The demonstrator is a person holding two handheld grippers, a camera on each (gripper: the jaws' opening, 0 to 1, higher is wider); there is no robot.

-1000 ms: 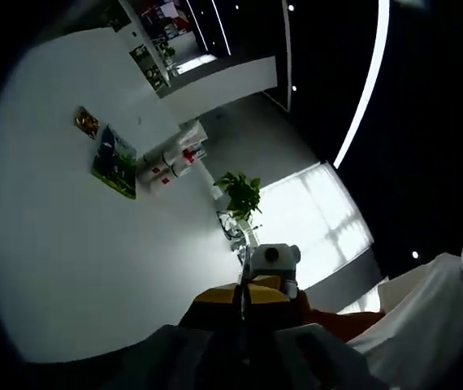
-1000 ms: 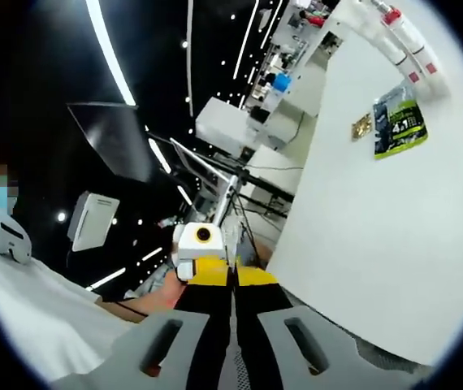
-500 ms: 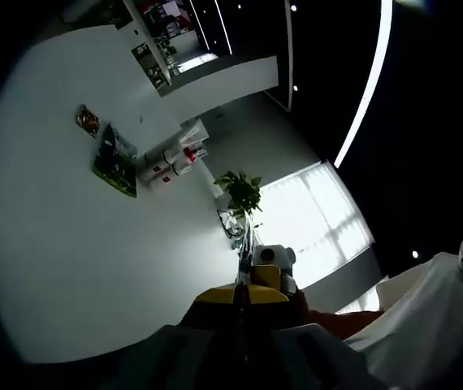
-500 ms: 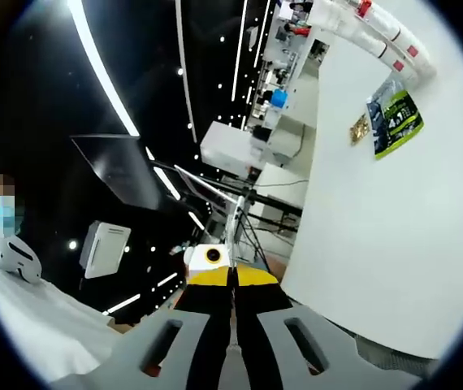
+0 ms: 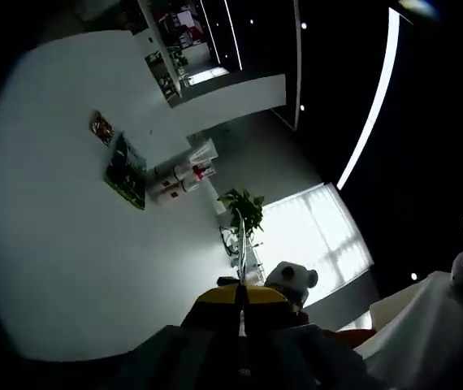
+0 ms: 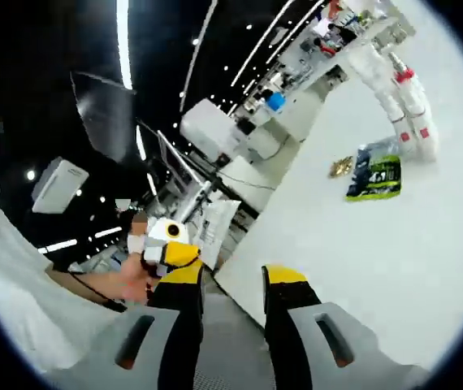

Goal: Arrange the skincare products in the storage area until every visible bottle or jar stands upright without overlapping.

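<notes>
Risk lies mostly in the approach. Both grippers are lifted clear of the table [image 6: 394, 244], well apart from the bottles [image 6: 402, 89] that stand in a row near its far edge. The right gripper [image 6: 231, 288] has its jaws spread with nothing between them; the left gripper [image 5: 242, 296] has its jaws pressed together, also holding nothing. Beside the row lie a green packet [image 6: 374, 179] and a small gold sachet [image 6: 341, 166]. The bottles stand touching one another, so a wide or tilted reach could knock a neighbour flat or push one off the edge. Whether any bottle already lies down, I cannot tell; they are too small.
</notes>
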